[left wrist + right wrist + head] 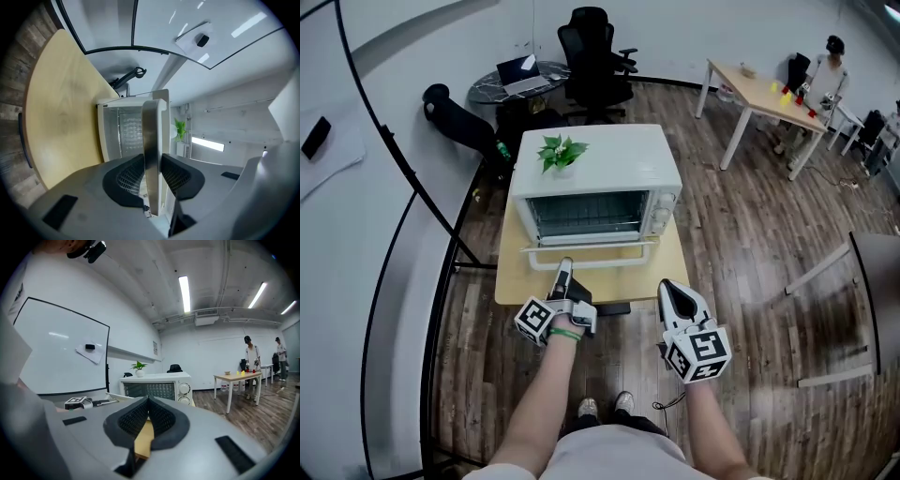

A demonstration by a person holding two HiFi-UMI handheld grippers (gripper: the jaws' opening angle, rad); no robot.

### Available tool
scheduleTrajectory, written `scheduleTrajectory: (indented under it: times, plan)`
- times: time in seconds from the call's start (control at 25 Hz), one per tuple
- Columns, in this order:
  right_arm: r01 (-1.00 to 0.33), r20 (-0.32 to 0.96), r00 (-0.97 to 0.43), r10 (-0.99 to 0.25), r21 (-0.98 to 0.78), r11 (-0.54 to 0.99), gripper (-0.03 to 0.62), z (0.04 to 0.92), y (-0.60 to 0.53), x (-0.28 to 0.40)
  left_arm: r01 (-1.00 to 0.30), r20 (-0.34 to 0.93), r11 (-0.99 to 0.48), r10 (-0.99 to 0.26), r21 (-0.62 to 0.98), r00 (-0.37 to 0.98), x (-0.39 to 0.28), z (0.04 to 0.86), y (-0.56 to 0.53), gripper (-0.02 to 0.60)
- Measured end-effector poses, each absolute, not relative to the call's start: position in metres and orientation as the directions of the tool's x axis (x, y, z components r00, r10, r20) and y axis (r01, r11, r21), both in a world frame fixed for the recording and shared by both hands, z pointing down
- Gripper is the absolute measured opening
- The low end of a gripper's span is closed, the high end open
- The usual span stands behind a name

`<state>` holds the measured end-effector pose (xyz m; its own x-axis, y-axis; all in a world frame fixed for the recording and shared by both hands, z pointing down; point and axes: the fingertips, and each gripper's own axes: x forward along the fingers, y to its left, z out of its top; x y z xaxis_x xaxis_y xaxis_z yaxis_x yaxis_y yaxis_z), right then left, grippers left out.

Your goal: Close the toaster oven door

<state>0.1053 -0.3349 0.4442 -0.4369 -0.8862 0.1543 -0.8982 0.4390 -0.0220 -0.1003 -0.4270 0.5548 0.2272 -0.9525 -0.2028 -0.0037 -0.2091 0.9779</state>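
A white toaster oven (609, 164) stands on a small wooden table (511, 277). Its door (591, 253) hangs open toward me, glass down. My left gripper (563, 266) is at the door's front edge, shut on the metal handle bar (150, 126), which runs between its pads (129, 176) in the left gripper view. The oven's open cavity (123, 133) shows behind the bar. My right gripper (672, 292) hovers off the table's front right corner, shut with nothing in it. In the right gripper view its tips (148, 401) meet, and the oven (157, 387) stands ahead.
A small potted plant (561, 150) sits on the oven's top. A whiteboard on a stand (356, 187) runs along the left. Behind the oven are an office chair (591, 47) and a laptop (520, 73). A person stands by a wooden desk (764, 94) at far right.
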Motion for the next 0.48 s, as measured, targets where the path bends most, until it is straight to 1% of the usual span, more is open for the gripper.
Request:
scheduleTrajectory:
  times: [0.28, 0.48]
  plan:
    - [-0.899, 0.115, -0.437, -0.892, -0.014, 0.439, 0.001, 0.427, -0.357, 0.104, -0.027, -0.209, -0.221, -0.95, 0.975, 0.231, -0.106, 0.522, -0.467, 0.11]
    - [-0.898, 0.102, -0.438, -0.893, -0.011, 0.439, 0.001, 0.421, -0.376, 0.102, -0.017, -0.222, -0.231, -0.95, 0.973, 0.22, -0.108, 0.506, -0.495, 0.107]
